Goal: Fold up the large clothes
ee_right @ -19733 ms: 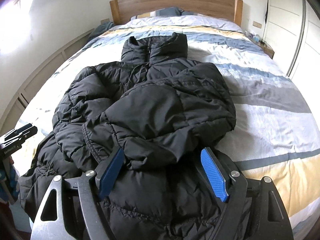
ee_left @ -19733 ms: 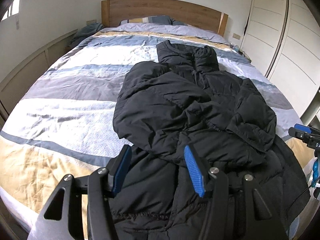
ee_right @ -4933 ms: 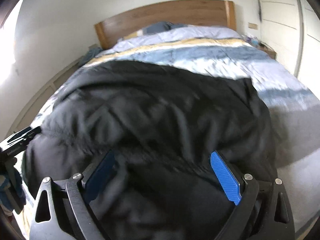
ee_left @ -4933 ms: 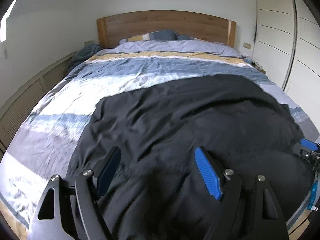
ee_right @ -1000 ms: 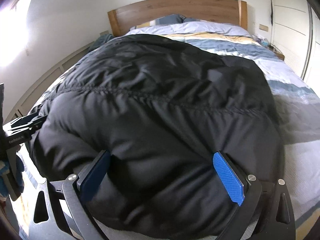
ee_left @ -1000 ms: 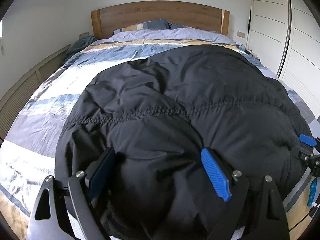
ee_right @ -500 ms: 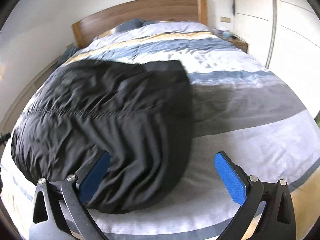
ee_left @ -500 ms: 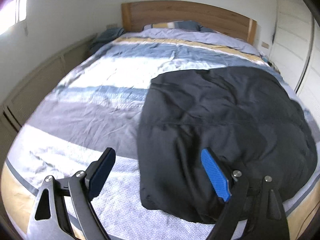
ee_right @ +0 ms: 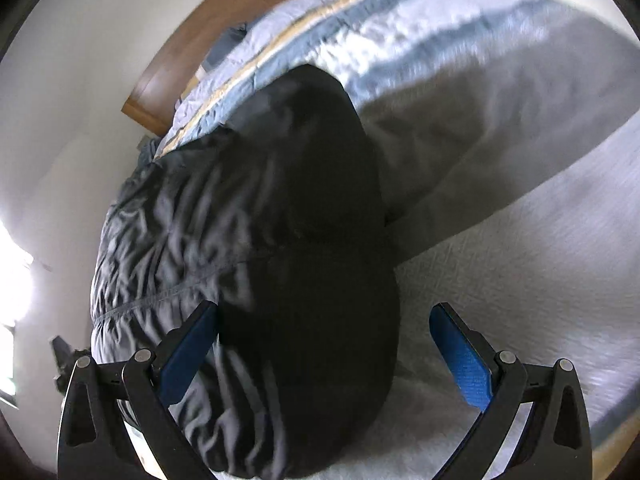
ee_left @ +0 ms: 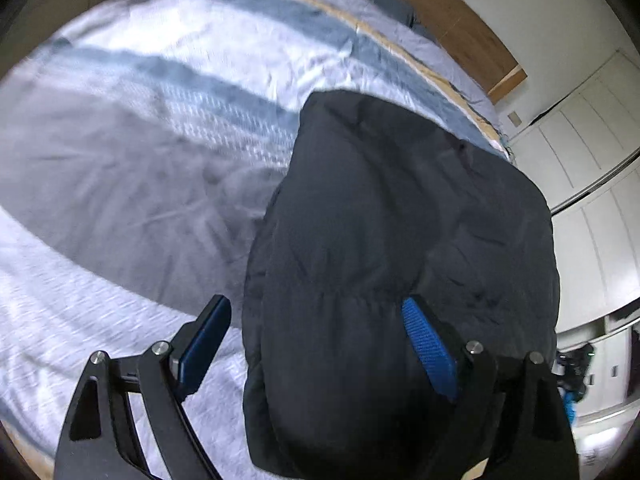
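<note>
A black puffer jacket (ee_left: 400, 240) lies folded in a thick bundle on the striped bed cover (ee_left: 140, 168). My left gripper (ee_left: 316, 340) is open, its jaws wide apart around the bundle's left near edge, blue pads (ee_left: 428, 348) showing. In the right wrist view the same jacket (ee_right: 280, 280) fills the middle. My right gripper (ee_right: 324, 348) is open around the bundle's right near edge. Neither gripper grips the cloth.
A wooden headboard (ee_left: 440, 20) and pillows stand at the far end of the bed. White wardrobe doors (ee_left: 592, 184) run along the right side. The bed cover (ee_right: 500, 120) spreads to the right of the jacket. A white wall (ee_right: 80, 80) is on the left.
Both cameras have tilted and dropped close to the jacket's near edge, and each open gripper now straddles one side of the bundle. The jacket itself has not visibly moved.
</note>
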The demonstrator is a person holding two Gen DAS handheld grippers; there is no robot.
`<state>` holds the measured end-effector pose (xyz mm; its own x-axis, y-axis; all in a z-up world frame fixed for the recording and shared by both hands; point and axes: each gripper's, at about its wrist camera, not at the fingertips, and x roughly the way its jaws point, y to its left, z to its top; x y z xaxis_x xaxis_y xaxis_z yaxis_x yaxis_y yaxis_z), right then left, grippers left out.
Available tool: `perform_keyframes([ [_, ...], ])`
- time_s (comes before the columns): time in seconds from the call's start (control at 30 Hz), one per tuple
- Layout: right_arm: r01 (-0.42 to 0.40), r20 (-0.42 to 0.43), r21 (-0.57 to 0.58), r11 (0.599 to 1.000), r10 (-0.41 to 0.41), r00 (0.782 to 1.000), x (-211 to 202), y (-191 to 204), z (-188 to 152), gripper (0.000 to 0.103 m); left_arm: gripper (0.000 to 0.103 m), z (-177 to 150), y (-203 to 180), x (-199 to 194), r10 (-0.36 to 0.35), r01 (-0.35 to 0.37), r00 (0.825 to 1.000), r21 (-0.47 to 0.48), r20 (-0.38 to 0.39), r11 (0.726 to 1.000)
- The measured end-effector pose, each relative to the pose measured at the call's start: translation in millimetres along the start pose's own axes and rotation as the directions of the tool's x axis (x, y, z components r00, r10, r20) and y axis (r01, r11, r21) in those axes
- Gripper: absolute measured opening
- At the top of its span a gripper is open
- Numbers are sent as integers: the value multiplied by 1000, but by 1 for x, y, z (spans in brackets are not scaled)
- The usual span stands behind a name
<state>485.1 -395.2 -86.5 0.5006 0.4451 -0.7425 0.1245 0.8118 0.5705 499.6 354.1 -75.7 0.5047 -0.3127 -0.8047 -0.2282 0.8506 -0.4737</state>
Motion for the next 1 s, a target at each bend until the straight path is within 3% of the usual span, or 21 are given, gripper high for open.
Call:
perform_keyframes([
  [0.2,-116,-140,56,992,123,983,49,-18,4,103,88,12,14,36,-84,84,993,3,-81,996],
  [0.3,-142,-165,46,989,147,975,59,-18,8,103,98,13,24,55,-119,120,986,0,-119,993],
  [0.37,-155,-180,40,987,160,971,65,-18,11,103,101,10,36,68,-185,180,973,-44,-141,983],
  [0.5,-222,-209,49,974,227,951,82,-13,13,103,103,2,49,74,-279,267,954,-111,-108,957],
  [0.6,-329,-251,70,942,335,908,101,6,7,103,103,-4,46,80,-395,375,905,-144,-157,916],
  [0.67,-344,-251,64,937,349,903,110,14,4,103,103,-10,37,84,-451,428,869,-149,-201,891],
  [0.73,-362,-243,76,929,370,897,115,13,4,103,103,-16,29,88,-479,457,848,-142,-228,878],
  [0.83,-377,-242,68,924,382,892,119,10,2,103,103,-22,24,91,-479,459,848,-138,-225,878],
  [0.97,-366,-226,52,929,368,902,125,13,1,103,103,-32,10,93,-425,408,884,-122,-194,905],
  [1.0,-363,-224,49,931,364,904,126,16,0,103,102,-35,3,92,-421,406,886,-113,-195,907],
])
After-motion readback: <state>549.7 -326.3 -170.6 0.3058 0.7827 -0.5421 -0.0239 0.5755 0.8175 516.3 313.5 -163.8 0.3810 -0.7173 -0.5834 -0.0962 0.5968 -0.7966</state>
